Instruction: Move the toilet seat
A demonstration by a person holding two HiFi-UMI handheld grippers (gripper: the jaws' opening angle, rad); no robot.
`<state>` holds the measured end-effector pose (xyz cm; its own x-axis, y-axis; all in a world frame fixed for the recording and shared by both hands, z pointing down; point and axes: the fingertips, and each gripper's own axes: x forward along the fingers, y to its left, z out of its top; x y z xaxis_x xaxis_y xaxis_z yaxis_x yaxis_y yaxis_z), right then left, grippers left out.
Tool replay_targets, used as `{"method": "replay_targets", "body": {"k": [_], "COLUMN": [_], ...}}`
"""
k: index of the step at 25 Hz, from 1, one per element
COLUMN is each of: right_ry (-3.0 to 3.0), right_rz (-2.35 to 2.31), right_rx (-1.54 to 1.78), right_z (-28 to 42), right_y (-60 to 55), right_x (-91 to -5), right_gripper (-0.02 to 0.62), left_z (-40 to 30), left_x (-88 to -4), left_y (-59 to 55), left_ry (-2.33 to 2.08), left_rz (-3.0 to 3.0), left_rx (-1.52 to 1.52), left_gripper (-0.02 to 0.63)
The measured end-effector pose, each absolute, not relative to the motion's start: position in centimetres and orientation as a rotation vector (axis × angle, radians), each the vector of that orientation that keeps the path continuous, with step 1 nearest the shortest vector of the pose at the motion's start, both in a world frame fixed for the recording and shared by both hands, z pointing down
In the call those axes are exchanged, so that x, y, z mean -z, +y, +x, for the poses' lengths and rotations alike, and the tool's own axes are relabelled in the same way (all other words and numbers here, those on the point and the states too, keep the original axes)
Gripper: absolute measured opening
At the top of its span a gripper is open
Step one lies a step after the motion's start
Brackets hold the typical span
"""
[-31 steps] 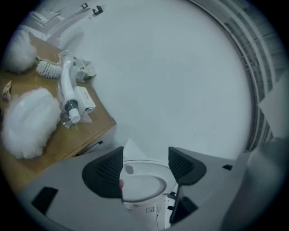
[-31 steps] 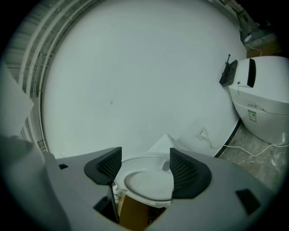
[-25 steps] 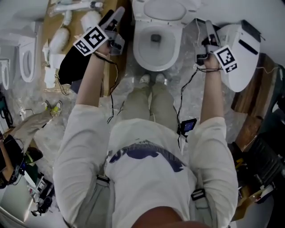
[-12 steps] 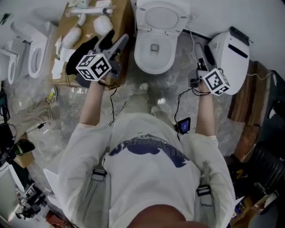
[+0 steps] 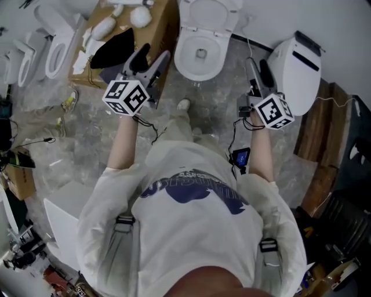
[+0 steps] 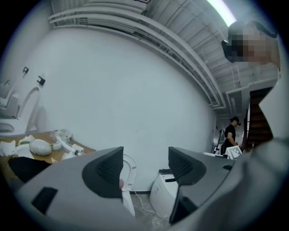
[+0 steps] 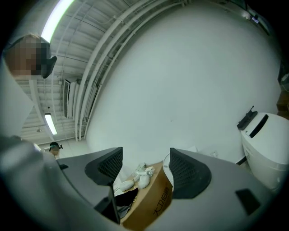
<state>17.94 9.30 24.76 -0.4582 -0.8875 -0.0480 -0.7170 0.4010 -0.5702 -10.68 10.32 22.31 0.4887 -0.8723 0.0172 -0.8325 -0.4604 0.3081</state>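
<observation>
**Seat not yet gripped**

The left gripper (image 6: pixel 145 168) and the right gripper (image 7: pixel 145 168) are held with jaws apart and empty, so the move is judged unstarted. The white oval toilet seat with a black strip (image 5: pixel 298 66) lies (on the floor) just right of the right jaws. Beyond the left jaws, white plastic fittings (image 5: pixel 139 16) and a black cloth (image 5: pixel 113 47) are held in a brown cardboard box (image 5: pixel 165 24).

Bright, even light fills all views; a ceiling tube (image 6: pixel 221 11) glares high above and right of the left gripper (image 6: pixel 145 168). Both gripper views bulge strongly, with black vignetted corners.
</observation>
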Motion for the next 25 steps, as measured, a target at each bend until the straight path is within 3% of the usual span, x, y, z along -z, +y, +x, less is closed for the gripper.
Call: {"method": "replay_targets", "body": {"k": [10, 19, 22, 25], "right_ry": [2.431, 2.352, 2.368, 2.386], "right_rz": [-1.538, -1.762, -1.779, -1.763], "right_rx": [0.331, 0.083, 0.015, -0.035], "right_z": [12.9, 9.6, 8.7, 7.8], "right_y": [17.4, 21.2, 22.1, 22.4], "right_x": [-21.4, -20.8, -20.2, -19.7], "right_gripper": [0.244, 0.198, 0.189, 0.161], "left_z": [-4.7, -5.4, -5.8, -5.6], "left_x": [-19.8, -20.3, -19.5, -18.6], "left_y": [17.4, 20.4, 21.0, 21.3], "left_ry": [-1.691, -1.809, -1.906, -1.967], "left_rz": [2.616, 2.582, 2.586, 2.632], "left_rx": [0.112, 0.091, 0.069, 0.091], "left_gripper": [0.299, 0.282, 0.242, 0.158]}}
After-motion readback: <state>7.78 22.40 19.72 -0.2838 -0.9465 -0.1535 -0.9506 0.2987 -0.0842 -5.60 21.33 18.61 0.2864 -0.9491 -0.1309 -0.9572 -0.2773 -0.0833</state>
